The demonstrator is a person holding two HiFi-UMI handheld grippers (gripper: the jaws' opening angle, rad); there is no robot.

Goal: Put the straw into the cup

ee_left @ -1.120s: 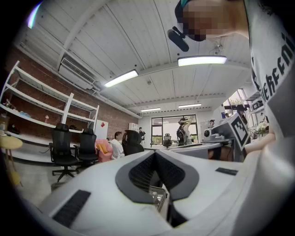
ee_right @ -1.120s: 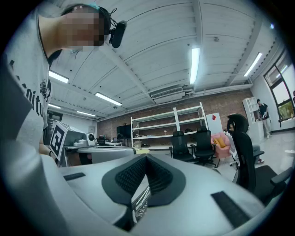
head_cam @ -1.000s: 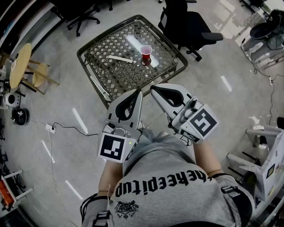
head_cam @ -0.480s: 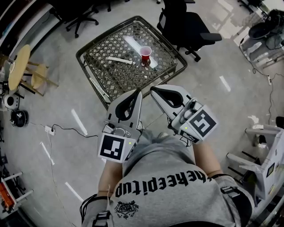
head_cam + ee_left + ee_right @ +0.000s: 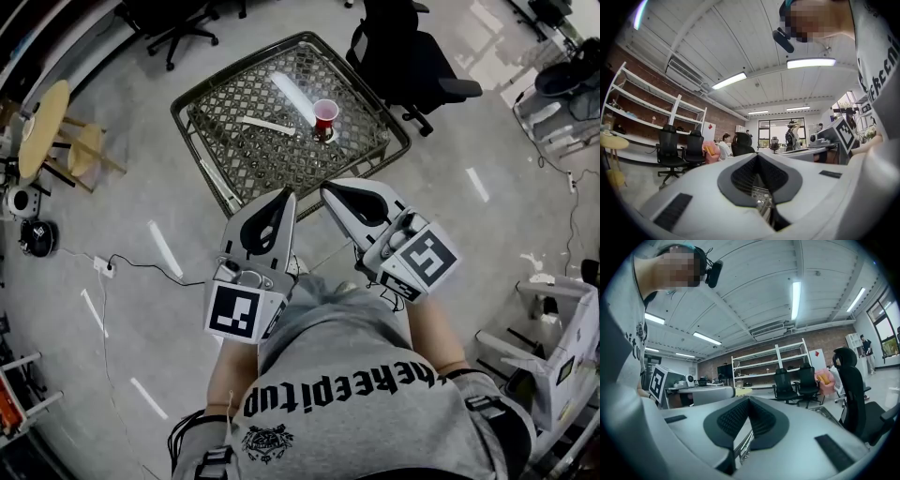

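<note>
In the head view a red cup (image 5: 325, 113) stands upright on a wire-mesh table (image 5: 201, 155) a step ahead of me. The white straw (image 5: 269, 126) lies flat on the mesh to the cup's left, apart from it. Both grippers are held close to my chest, short of the table's near edge. My left gripper (image 5: 289, 193) is shut and empty; so is my right gripper (image 5: 325, 187). Each gripper view shows only its own jaws closed, the left gripper (image 5: 758, 156) and the right gripper (image 5: 749, 399), with the room behind; cup and straw are hidden there.
A black office chair (image 5: 412, 66) stands right behind the table's far right corner, another (image 5: 178, 23) at the far left. A wooden stool (image 5: 56, 136) sits left. A cable and power strip (image 5: 101, 267) lie on the floor left of me. White equipment (image 5: 562, 347) stands right.
The table, cup and straw have slid slightly right and down in the head view. Both grippers keep their shut, side-by-side pose, with the left one shifted a little.
</note>
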